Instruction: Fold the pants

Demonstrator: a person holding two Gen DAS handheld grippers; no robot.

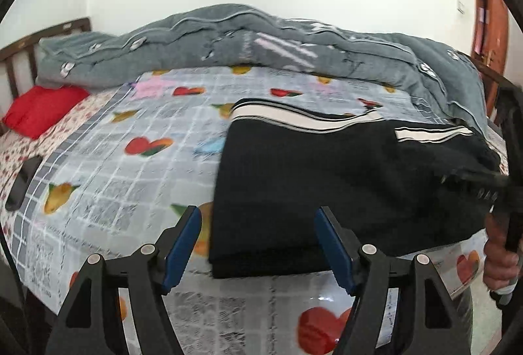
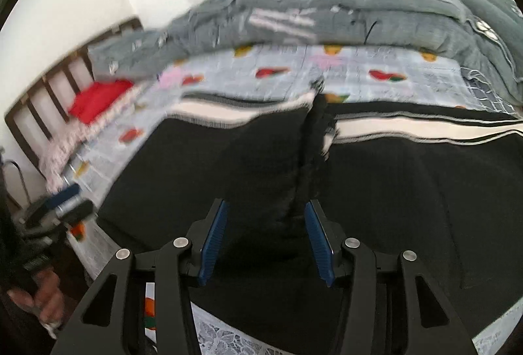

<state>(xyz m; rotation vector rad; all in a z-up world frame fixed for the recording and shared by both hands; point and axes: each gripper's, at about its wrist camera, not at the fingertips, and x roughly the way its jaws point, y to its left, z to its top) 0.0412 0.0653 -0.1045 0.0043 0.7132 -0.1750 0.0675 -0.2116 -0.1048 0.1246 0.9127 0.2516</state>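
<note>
Black pants (image 1: 343, 178) with white side stripes lie folded on the fruit-print bed sheet (image 1: 130, 165). My left gripper (image 1: 258, 240) is open, just above the near left corner of the folded pants, holding nothing. My right gripper (image 2: 264, 234) is open above the pants (image 2: 408, 191); a raised ridge of black cloth runs up between its blue pads (image 2: 214, 240), not pinched. The left gripper also shows at the left edge of the right wrist view (image 2: 65, 201), and the right gripper at the right edge of the left wrist view, blurred (image 1: 503, 191).
A grey quilt (image 1: 261, 41) is bunched along the far side of the bed. A red pillow (image 1: 42, 110) lies by the brown headboard (image 1: 19, 54) at the left. A dark flat object (image 1: 23, 182) rests on the sheet's left edge. A brown door (image 1: 490, 28) stands at the right.
</note>
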